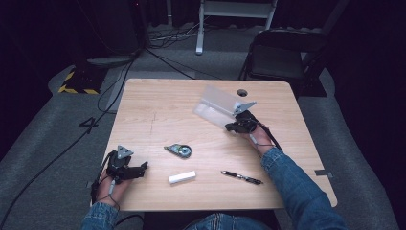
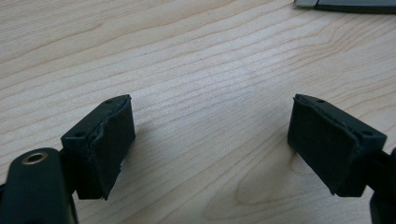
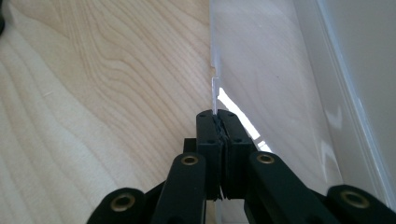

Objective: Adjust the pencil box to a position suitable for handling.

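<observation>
So the right gripper [image 1: 238,125], right of centre in the high view, has its jaws pressed together on the thin edge of a clear plastic case [image 1: 218,106]. In the right gripper view you can see that edge [image 3: 215,91] pinched right between the pads. The case sits in the upper middle of the table [image 1: 158,115], lid standing open at an angle. As far as I can tell there's nothing inside it, but it's see-through and glary, so hard to be sure. Its right side runs off the frame in the right gripper view.

The left gripper [image 1: 139,168] sits at the lower left of the high view, jaws spread wide with just bare wood between them in the left gripper view. Nothing held.

Loose stuff on the table, one of each: a correction tape roller [image 1: 179,150] around the middle, a white eraser [image 1: 182,177] just below it, and a dark pen [image 1: 242,177] to the lower right. A dark sliver [image 2: 345,4] is cut off at the top right of the left gripper view; can't make out what it is.
</observation>
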Demonstrator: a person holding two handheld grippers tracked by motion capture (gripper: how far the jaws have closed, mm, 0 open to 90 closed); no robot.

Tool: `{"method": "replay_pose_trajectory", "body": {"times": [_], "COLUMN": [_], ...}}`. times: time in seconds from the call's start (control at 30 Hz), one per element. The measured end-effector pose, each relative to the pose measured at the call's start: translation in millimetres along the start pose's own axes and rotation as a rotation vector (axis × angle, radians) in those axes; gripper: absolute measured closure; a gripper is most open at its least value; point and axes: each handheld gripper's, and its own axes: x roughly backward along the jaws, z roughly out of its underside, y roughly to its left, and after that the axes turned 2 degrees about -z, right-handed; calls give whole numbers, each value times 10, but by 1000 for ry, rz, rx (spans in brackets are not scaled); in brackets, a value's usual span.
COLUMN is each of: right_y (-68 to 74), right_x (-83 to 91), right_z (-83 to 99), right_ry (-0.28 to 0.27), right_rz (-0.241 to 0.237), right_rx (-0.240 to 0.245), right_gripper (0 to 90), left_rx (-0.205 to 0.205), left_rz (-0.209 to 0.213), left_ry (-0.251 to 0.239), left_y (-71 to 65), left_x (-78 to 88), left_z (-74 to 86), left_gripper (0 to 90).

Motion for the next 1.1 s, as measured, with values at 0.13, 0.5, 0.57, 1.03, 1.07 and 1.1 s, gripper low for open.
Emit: {"method": "replay_pose_trajectory", "body": {"times": [0.13, 0.5, 0.57, 1.03, 1.07, 1.1], "right_y": [57, 356, 413, 671, 683, 700], "right_x": [55, 192, 221, 388, 396, 409], "right_z": [68, 238, 274, 471, 489, 517], "right_ry": [-3, -5, -4, 5, 1, -2], "right_rz": [-25, -92, -102, -147, -151, -156], "right_rx": [6, 74, 82, 119, 114, 112], "right_gripper": [880, 880, 879, 875, 874, 874], "left_rx": [0, 3, 4, 2, 2, 2], "left_rz": [0, 2, -2, 10, 11, 11], "left_ry": [0, -1, -1, 0, -1, -1], "left_y": [0, -1, -6, -16, -16, -16], "left_x": [0, -2, -1, -26, -26, -26], "left_z": [0, 0, 0, -25, -25, -25], "left_gripper": [153, 152, 152, 150, 150, 150]}}
